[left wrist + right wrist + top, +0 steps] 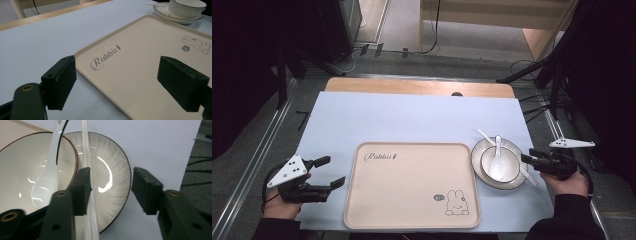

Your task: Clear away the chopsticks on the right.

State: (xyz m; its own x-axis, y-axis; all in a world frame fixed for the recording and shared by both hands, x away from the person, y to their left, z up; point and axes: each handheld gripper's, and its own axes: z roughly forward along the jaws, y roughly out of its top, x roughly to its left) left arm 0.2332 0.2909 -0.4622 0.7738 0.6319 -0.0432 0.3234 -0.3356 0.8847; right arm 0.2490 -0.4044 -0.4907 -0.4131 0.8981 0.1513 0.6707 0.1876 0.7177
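A beige tray [412, 190] with a rabbit drawing lies at the table's front middle. Just right of it a white plate [513, 181] carries a dark-rimmed bowl [486, 161] with a white spoon [497, 161] in it. A white chopstick [484, 136] lies across the plate. My left gripper [333, 171] is open at the tray's left edge, and the tray [140, 75] corner lies between its jaws [117, 82]. My right gripper [113, 191] is open at the plate's right side. The plate [117, 170] rim sits between the jaws, and the chopstick [86, 150] runs beside one jaw.
A pale blue cloth [412, 120] covers the table, with a wooden strip [417, 86] bare at the far edge. Dark stands and cables [532, 70] sit on the floor beyond. Grey floor [197, 157] lies close past the cloth's right edge.
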